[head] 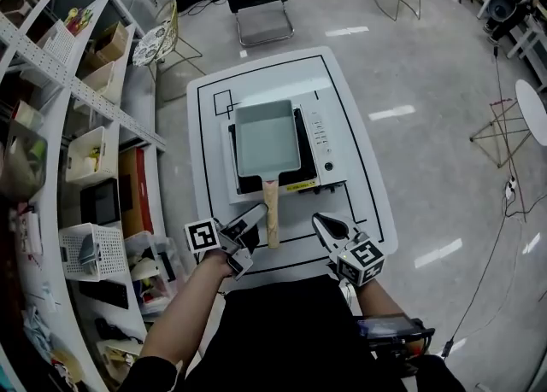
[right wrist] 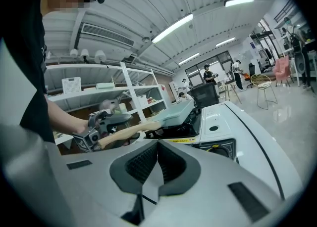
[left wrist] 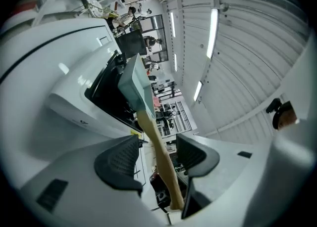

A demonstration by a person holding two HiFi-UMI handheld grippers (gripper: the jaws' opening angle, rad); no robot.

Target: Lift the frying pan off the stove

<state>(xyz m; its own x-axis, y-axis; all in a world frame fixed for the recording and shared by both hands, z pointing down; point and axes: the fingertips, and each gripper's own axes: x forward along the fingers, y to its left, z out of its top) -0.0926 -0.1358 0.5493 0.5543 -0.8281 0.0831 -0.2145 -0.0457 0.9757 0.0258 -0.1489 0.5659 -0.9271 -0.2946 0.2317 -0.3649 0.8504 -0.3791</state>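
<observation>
While pan (head: 267, 138) tops stove (head: 323, 149), shelves (head: 94, 91) flank.

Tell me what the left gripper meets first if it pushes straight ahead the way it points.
The left gripper already has the wooden handle between its open jaws; going on, it would likely run along it into the frying pan on the stove.

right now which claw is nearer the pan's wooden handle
Left. The left claw straddles the wooden handle, jaws open on either side. The right claw is shut, off to the handle's right over the table.
</observation>
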